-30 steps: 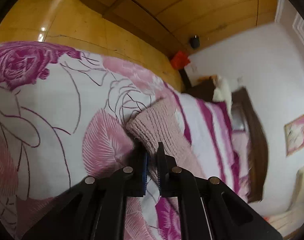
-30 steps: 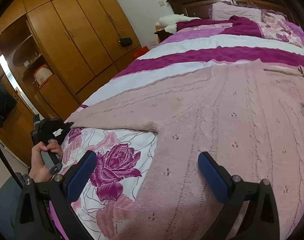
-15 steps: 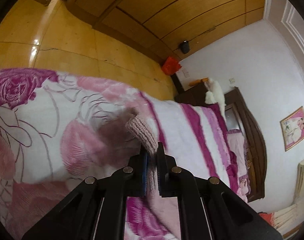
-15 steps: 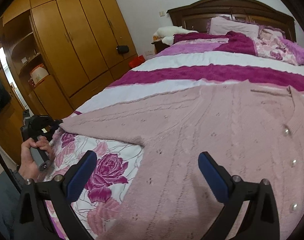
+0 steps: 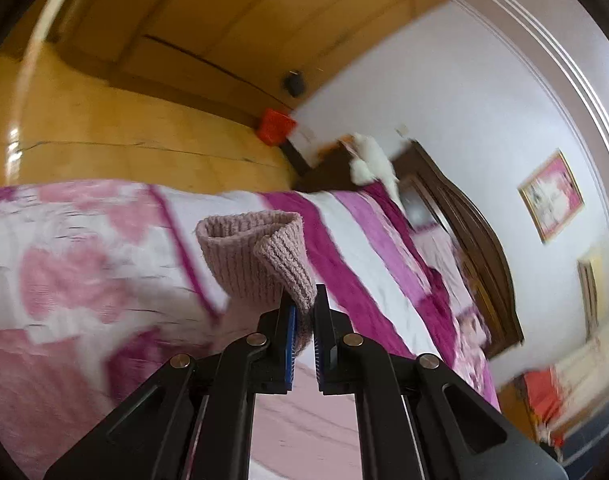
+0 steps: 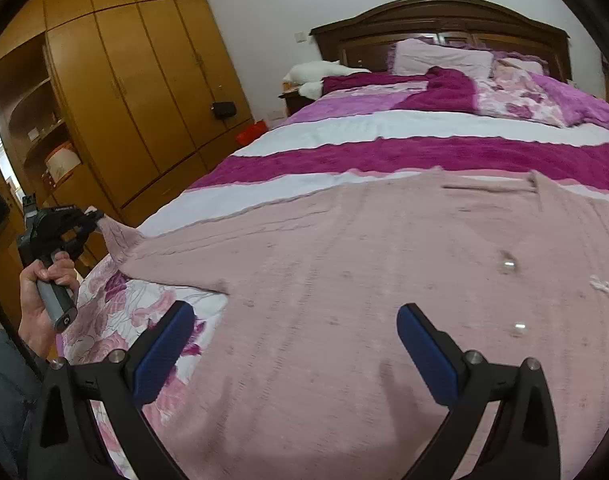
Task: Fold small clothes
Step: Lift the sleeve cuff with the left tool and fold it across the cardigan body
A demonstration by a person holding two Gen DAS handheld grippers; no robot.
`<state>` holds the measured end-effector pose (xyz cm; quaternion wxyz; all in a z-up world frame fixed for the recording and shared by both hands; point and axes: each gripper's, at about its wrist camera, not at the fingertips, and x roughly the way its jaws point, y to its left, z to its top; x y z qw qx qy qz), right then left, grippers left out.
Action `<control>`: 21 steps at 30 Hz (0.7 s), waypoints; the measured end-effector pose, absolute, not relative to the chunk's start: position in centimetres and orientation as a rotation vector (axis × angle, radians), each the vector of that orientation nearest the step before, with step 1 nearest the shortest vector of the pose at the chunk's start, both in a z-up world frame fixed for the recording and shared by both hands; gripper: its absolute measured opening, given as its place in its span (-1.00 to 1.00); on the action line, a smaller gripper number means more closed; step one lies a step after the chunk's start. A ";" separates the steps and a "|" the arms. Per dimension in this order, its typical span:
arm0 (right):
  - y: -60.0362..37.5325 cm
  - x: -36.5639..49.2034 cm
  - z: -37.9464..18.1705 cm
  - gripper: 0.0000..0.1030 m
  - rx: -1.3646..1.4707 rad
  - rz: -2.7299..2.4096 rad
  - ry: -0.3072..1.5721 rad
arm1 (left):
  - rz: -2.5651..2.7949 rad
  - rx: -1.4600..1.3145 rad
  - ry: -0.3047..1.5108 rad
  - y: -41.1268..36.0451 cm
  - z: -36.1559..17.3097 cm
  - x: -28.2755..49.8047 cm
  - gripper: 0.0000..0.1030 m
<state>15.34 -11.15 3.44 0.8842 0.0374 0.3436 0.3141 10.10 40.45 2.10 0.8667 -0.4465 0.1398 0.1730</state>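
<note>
A pale pink knitted cardigan [image 6: 364,264] lies spread flat across the bed, its buttons [image 6: 508,266] showing at the right. My left gripper [image 5: 303,304] is shut on the ribbed cuff of its sleeve [image 5: 256,260], which hangs lifted above the bedspread. In the right wrist view that same left gripper [image 6: 89,216] is at the far left, held by a hand [image 6: 44,284], pulling the sleeve [image 6: 120,236] up off the bed. My right gripper [image 6: 292,320] hovers open over the cardigan's lower body, with nothing between its blue pads [image 6: 424,344].
The bed [image 6: 384,152] has a white, magenta and floral cover, pillows [image 6: 440,56] and a dark wooden headboard [image 6: 436,16]. A tall wooden wardrobe [image 6: 124,80] stands left of the bed across a strip of wooden floor [image 5: 124,140]. A red box [image 5: 274,126] sits by the wall.
The left gripper has risen and rolled with the sleeve cuff in it, lifting the sleeve off the bedspread. The right gripper has shifted across the cardigan, still open.
</note>
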 end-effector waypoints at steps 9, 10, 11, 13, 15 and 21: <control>-24.1 15.9 5.9 1.00 0.105 0.547 0.633 | 0.139 -0.794 0.327 30.3 8.3 15.6 -1.00; -26.0 16.1 6.0 1.00 0.111 0.530 0.618 | 0.128 -0.758 0.334 28.2 9.1 16.4 -1.00; -27.5 16.2 6.1 1.00 0.117 0.516 0.607 | 0.118 -0.730 0.344 26.6 9.7 17.2 -1.00; -31.2 16.4 6.1 1.00 0.130 0.477 0.579 | 0.088 -0.681 0.367 22.6 10.7 19.0 -1.00; -34.7 16.7 6.0 1.00 0.144 0.428 0.561 | 0.054 -0.643 0.381 18.8 11.4 20.5 -1.00; -43.0 17.3 6.8 1.00 0.105 0.274 0.540 | -0.053 -0.525 0.461 6.2 10.8 24.5 -1.00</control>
